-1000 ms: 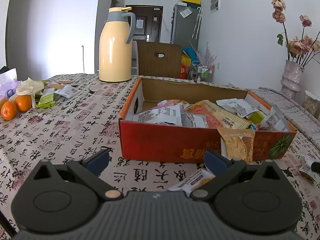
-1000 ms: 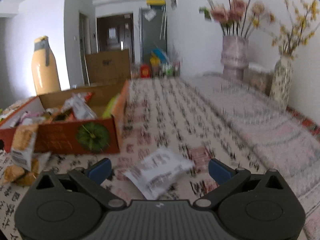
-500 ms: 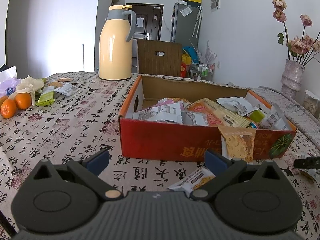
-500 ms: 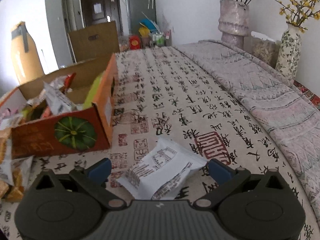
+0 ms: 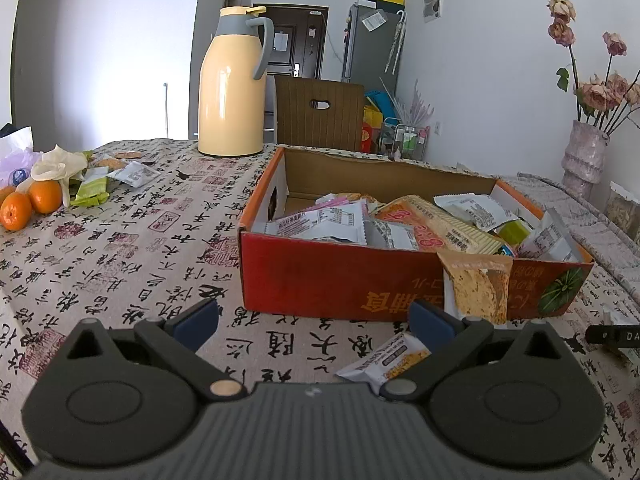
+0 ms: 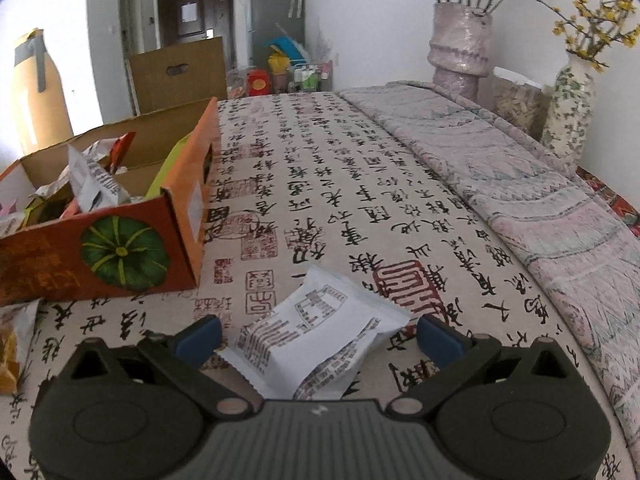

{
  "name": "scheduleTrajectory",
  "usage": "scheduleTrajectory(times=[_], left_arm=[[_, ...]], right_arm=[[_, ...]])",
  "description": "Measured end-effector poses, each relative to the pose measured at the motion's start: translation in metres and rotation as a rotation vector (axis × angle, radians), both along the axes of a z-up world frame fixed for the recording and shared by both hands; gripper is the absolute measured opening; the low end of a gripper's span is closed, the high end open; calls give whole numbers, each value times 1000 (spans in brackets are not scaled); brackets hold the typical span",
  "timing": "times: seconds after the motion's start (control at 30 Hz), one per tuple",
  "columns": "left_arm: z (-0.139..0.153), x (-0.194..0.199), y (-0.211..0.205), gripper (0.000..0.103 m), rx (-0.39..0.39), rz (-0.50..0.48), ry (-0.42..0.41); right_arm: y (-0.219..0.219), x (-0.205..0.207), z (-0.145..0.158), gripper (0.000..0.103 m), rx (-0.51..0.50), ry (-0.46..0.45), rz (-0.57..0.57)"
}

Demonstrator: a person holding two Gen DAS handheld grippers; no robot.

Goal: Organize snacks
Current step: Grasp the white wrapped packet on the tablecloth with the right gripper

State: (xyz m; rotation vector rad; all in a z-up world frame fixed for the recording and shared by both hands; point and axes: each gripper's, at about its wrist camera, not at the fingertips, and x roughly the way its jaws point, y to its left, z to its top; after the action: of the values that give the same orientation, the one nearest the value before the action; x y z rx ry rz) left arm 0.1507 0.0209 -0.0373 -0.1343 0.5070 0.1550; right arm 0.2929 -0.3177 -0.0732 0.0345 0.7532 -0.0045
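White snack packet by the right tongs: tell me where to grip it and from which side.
Grip the white snack packet across its puffy middle, coming down from above. It lies flat on the tablecloth, already between the open right tongs; its crimped ends look thin and likely to slip.

Things around the table
A yellow flask (image 5: 231, 92) stands on the tablecloth (image 5: 120, 248); two oranges (image 5: 30, 202) lie left, vases (image 6: 460, 46) right.
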Motion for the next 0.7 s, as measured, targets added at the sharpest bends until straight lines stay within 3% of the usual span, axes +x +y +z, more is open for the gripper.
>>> scheduleTrajectory(times=[0.23, 0.33, 0.4, 0.5, 0.7], left_arm=[[0, -1, 1, 103, -8, 0, -1], [0, 0, 1, 103, -9, 1, 2], [0, 0, 1, 103, -10, 1, 3], [0, 0, 1, 103, -10, 1, 3], [-1, 1, 1, 103, -8, 4, 8]], right_arm=[[0, 0, 1, 100, 9, -1, 2], [0, -4, 4, 86, 11, -14, 7], [-1, -7, 5, 71, 12, -27, 13], [-2, -12, 5, 60, 16, -47, 27], [0, -23, 7, 56, -12, -103, 36]])
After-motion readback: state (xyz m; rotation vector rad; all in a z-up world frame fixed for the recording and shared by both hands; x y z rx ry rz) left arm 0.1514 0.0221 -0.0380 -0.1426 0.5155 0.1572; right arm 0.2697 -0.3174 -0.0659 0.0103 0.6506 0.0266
